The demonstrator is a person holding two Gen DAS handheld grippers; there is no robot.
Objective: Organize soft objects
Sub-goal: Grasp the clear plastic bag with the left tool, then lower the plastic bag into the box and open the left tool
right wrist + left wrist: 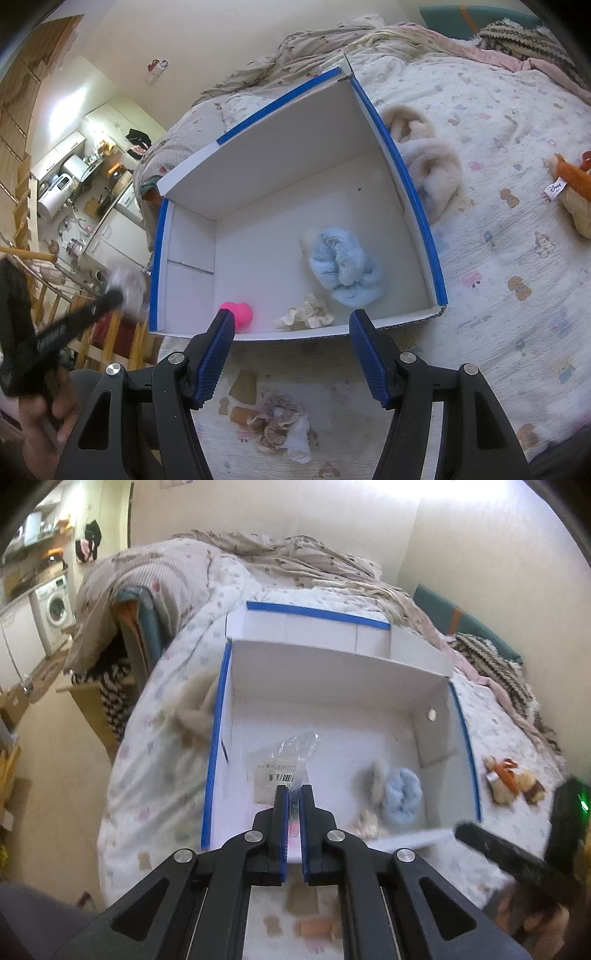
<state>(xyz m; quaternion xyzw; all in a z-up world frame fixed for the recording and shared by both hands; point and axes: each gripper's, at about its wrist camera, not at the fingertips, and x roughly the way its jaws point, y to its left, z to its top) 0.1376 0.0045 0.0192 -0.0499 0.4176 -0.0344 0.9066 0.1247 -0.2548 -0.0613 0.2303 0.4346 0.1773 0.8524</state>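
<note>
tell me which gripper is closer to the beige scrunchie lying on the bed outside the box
Right. The right gripper hovers open directly above the beige scrunchie; the left gripper, holding a plastic bag, is over the box.

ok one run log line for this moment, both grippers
left gripper: shut on plastic bag over box | right gripper: open, empty | in box: blue plush

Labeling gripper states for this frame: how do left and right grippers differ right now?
The left gripper has its jaws nearly closed, pinching a clear plastic bag; the right gripper has its jaws wide apart and holds nothing. The left is over the inside of the white box, the bag dangling above its floor; the right sits at the box's near edge, just outside. Both have blue pads and point toward the box.
</note>
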